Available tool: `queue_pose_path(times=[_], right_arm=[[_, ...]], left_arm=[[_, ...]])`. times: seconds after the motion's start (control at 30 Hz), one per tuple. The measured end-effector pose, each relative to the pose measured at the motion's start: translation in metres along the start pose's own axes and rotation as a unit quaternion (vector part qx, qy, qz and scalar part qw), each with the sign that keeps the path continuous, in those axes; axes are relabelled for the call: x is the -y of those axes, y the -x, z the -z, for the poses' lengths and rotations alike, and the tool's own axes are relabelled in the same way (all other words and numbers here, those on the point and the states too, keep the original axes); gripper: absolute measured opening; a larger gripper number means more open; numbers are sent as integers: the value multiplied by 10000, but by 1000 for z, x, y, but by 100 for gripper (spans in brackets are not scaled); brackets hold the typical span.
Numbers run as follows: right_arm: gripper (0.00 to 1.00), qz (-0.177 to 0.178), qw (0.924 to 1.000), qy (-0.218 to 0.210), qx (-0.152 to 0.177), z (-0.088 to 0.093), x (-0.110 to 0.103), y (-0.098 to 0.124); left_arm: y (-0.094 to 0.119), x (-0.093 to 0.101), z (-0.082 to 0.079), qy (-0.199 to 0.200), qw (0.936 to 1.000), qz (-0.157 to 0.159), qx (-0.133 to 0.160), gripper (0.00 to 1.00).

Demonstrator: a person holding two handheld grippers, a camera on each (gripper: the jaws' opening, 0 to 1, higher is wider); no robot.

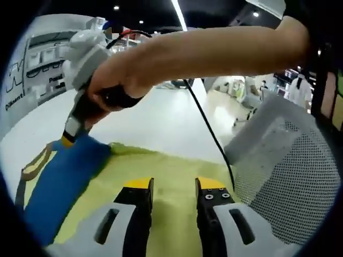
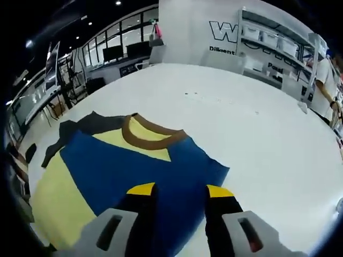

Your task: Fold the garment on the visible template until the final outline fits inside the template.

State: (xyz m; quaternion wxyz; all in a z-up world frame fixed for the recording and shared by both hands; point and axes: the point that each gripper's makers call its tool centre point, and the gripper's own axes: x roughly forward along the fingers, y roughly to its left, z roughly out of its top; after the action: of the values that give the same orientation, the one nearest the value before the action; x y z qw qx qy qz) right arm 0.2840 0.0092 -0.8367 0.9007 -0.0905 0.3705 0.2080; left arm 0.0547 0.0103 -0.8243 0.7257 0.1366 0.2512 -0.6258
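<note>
On the white tabletop [image 2: 257, 123] lies the blue fabric garment with a brown-ribbed collar [image 2: 155, 171], spread partly over a yellow-green flat template sheet [image 2: 56, 201]; a dark grey patch shows beyond its far corner. Right gripper [image 2: 179, 188]: yellow-tipped jaws apart, hovering over the blue cloth, nothing held. Left gripper [image 1: 174, 184]: jaws apart above the yellow-green sheet, holding nothing. Right gripper seen from the left gripper view, held in a hand [image 1: 115, 80], tip down at the garment's edge. Grey mesh chair back [image 1: 284, 171] stands beside the table.

Blue T-shirt [image 2: 155, 171], brown collar, yellow inside; lies flat on yellow template [image 2: 56, 206], lower left of frame.
</note>
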Motion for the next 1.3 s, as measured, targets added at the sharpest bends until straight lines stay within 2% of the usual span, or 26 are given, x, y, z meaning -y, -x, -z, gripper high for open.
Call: queue_pose_path(times=[0.17, 0.37, 0.53, 0.7, 0.77, 0.93, 1.03, 1.13, 1.3], right_arm=[[31, -100, 9999, 115, -64, 2, -5, -2], [25, -56, 9994, 301, -174, 6, -5, -6], [24, -63, 9987, 382, -340, 11, -5, -12], [20, -117, 9983, 404, -392, 10, -6, -14], [19, -78, 9985, 176, -507, 12, -6, -14], [18, -1, 9988, 163, -457, 13, -6, -12], [13, 33, 9993, 217, -303, 14, -7, -12], [1, 70, 9987, 393, -333, 14, -6, -12], [0, 126, 9969, 685, -362, 14, -4, -13]], left_arm=[[-10, 15, 11, -460, 9980, 327, -300, 35], [-18, 23, 22, -731, 9949, 422, -560, 29], [-22, 27, 24, -760, 9943, 491, -560, 20], [-24, 22, 21, -802, 9948, 353, -521, 12], [-24, 21, 20, -752, 9954, 331, -484, 11], [-26, 25, 21, -842, 9954, 240, -399, 7], [-28, 25, 20, -870, 9957, 168, -275, 0], [-29, 23, 19, -906, 9956, 112, -202, 0], [-31, 20, 17, -823, 9963, 109, -241, 0]])
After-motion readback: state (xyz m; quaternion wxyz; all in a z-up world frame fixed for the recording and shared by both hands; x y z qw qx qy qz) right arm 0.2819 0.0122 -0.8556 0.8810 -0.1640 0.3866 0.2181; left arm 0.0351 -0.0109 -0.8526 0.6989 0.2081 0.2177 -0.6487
